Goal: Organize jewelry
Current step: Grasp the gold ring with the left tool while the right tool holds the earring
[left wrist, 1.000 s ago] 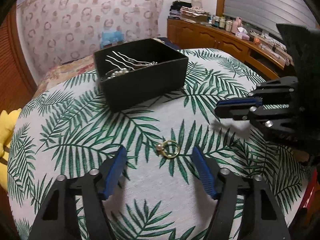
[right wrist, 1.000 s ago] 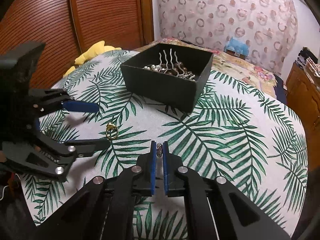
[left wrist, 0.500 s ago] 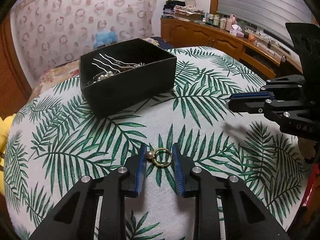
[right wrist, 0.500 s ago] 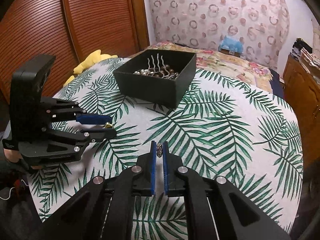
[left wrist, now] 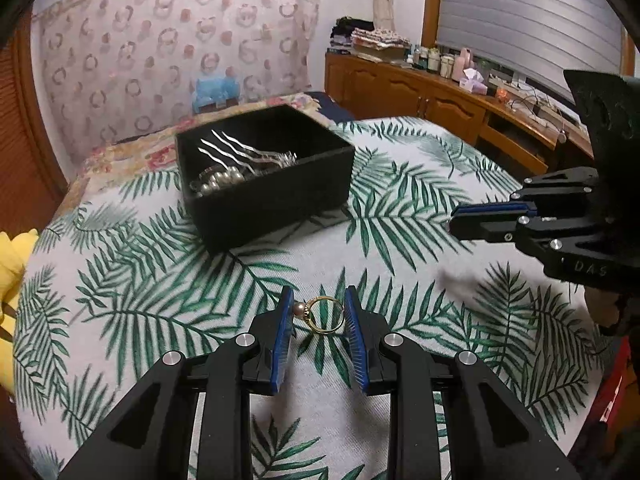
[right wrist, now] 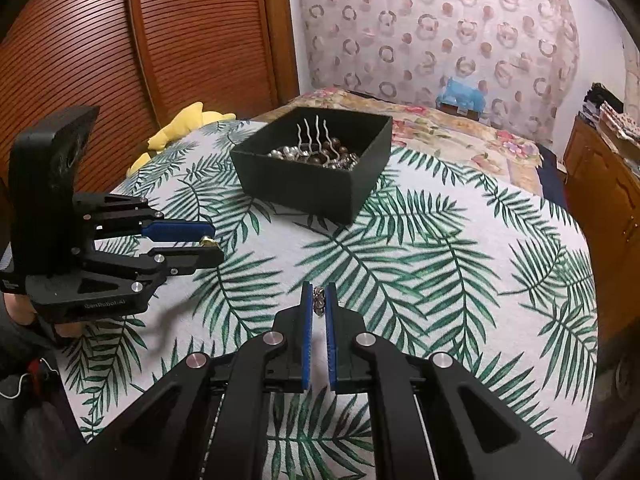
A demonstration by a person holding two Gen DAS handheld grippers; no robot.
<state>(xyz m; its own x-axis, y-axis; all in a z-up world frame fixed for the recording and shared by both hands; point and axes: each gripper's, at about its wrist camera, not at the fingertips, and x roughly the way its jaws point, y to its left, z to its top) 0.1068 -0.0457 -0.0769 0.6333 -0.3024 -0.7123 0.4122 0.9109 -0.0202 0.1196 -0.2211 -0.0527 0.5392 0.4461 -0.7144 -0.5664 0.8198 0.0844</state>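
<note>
My left gripper is shut on a gold ring with a pearl and holds it just above the palm-leaf cloth; it also shows in the right wrist view. My right gripper is shut on a small silver jewelry piece, held above the cloth; it appears at the right of the left wrist view. A black open box with silver hair pins and pearl pieces stands beyond both grippers, also seen in the right wrist view.
The round table's palm-leaf cloth drops off at its edges. A yellow plush toy lies at the far left edge. A wooden dresser with bottles stands right; a floral bedspread lies behind the box.
My left gripper closed from wide open onto the gold ring and lifted it slightly. My right gripper stayed shut on the silver piece and rose a little.
</note>
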